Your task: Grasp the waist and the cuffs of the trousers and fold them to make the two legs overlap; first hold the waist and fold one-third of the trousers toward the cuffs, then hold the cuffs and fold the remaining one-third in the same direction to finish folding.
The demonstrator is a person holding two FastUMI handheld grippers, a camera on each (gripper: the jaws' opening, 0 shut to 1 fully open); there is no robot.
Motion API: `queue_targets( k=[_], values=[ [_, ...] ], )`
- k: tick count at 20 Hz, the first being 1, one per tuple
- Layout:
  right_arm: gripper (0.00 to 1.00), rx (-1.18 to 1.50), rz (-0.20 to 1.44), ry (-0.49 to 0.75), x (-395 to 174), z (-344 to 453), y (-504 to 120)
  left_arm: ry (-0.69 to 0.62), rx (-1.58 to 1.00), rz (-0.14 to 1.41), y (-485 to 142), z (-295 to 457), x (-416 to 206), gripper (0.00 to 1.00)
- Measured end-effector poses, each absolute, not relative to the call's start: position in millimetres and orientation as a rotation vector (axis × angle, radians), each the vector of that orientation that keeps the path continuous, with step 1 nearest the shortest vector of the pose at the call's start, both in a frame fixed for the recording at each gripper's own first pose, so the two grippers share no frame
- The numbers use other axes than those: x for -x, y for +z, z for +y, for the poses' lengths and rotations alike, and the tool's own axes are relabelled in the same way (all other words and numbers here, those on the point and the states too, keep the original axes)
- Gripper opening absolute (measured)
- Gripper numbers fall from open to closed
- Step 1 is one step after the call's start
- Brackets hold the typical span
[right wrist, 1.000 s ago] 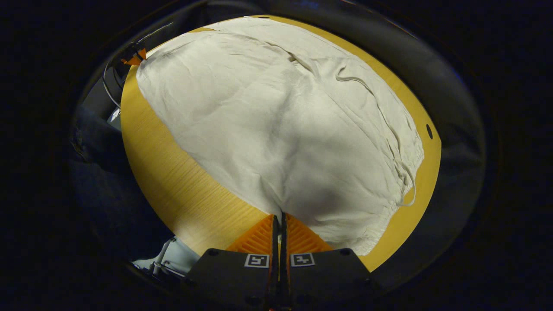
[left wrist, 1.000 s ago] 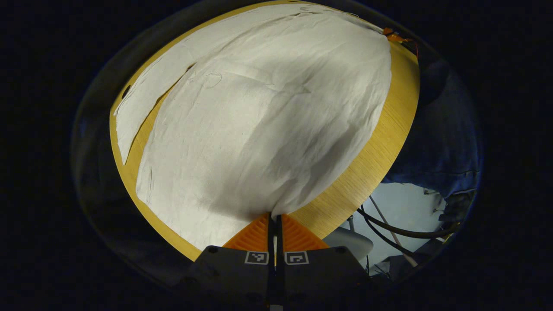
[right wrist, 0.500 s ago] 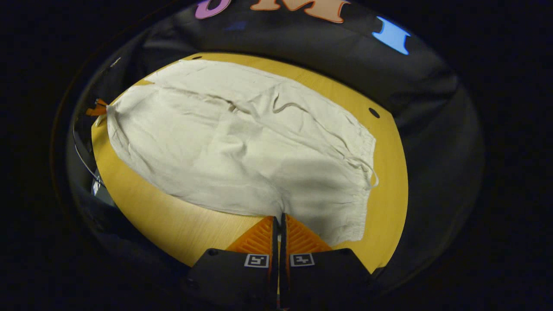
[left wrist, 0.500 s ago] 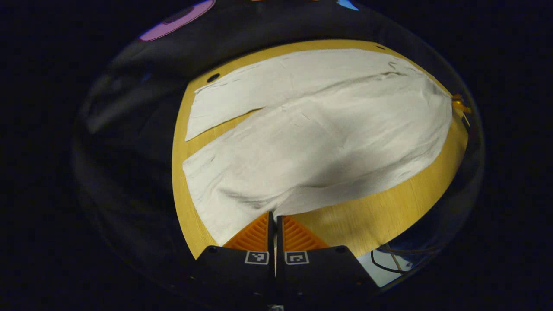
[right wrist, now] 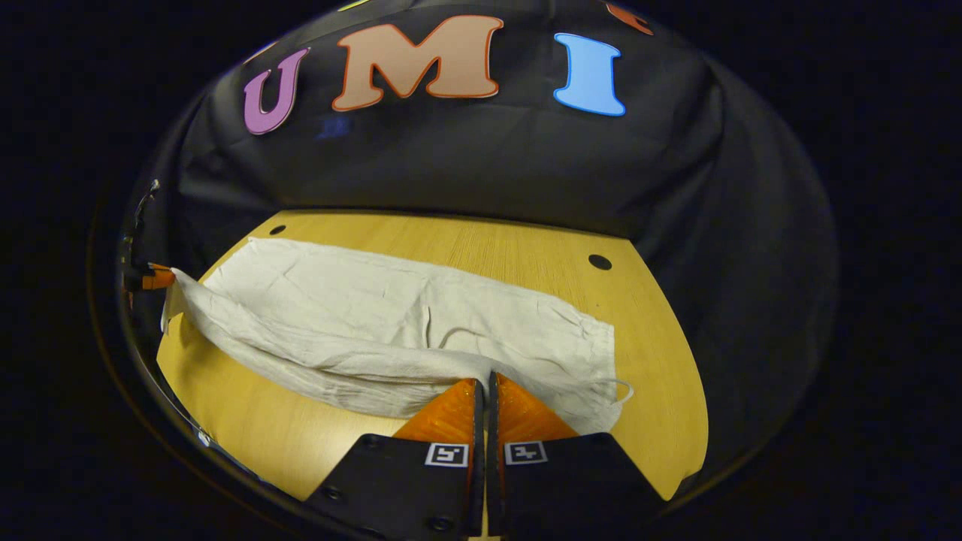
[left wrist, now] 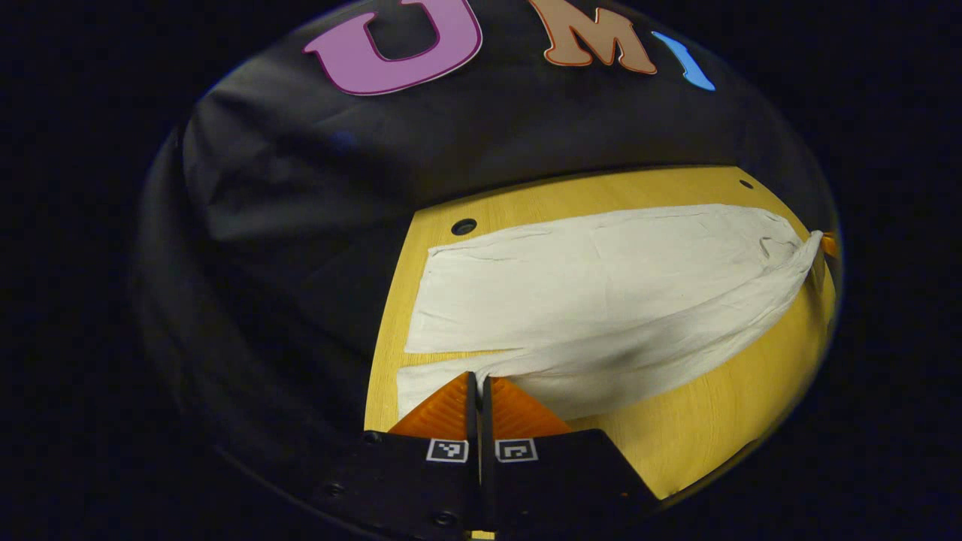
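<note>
Spanning the wooden table (right wrist: 646, 315) across mid-frame, trousers (left wrist: 601, 278) lie long axis left-right. Near leg's draped over far leg, nearly matched. Right gripper (right wrist: 485, 387) clamped on waist-end cloth, left gripper (left wrist: 477, 382) clamped at cuff end, bottom centre, both lifting the near edge.

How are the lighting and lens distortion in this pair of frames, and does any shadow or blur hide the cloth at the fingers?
Left gripper view: fisheye bows the table edge; trousers evenly lit and sharp, with a soft shadow under the lifted fold by the left gripper. Right gripper view: same curvature, dim periphery, no glare; creases crisp up to the right gripper.
</note>
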State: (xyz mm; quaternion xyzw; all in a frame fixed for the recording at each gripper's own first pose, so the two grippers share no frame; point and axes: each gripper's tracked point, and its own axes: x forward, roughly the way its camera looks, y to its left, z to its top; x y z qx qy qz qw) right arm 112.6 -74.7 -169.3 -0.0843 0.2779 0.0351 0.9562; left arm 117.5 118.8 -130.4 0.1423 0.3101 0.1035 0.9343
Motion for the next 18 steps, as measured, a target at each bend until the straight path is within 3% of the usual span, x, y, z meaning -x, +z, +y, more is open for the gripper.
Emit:
queue_targets(
  k=[1, 7, 9, 10, 15, 18],
  values=[
    [0.04, 0.153, 0.547, 0.069, -126.3, -73.7, -161.6, 0.219, -0.304, 0.613, -130.7, 128.7, -165.5, 0.00],
    [0.04, 0.078, 0.483, 0.064, -209.3, -66.1, -143.4, 0.310, -0.250, 0.475, -85.8, 130.4, -256.0, 0.00],
    [0.00, 0.084, 0.479, 0.065, -238.7, -66.8, -147.2, 0.325, -0.221, 0.465, -91.3, 133.3, -285.6, 0.00],
    [0.04, 0.084, 0.478, 0.063, -251.6, -67.5, -151.2, 0.326, -0.209, 0.461, -96.4, 133.8, -299.9, 0.00],
    [0.03, 0.062, 0.535, 0.088, -292.8, -70.9, -195.7, 0.315, -0.214, 0.490, -138.9, 134.3, -355.8, 0.00],
    [0.10, 0.036, 0.578, 0.122, -303.3, -66.0, -220.4, 0.300, -0.212, 0.509, -158.9, 128.2, -372.3, 0.00]
  ],
)
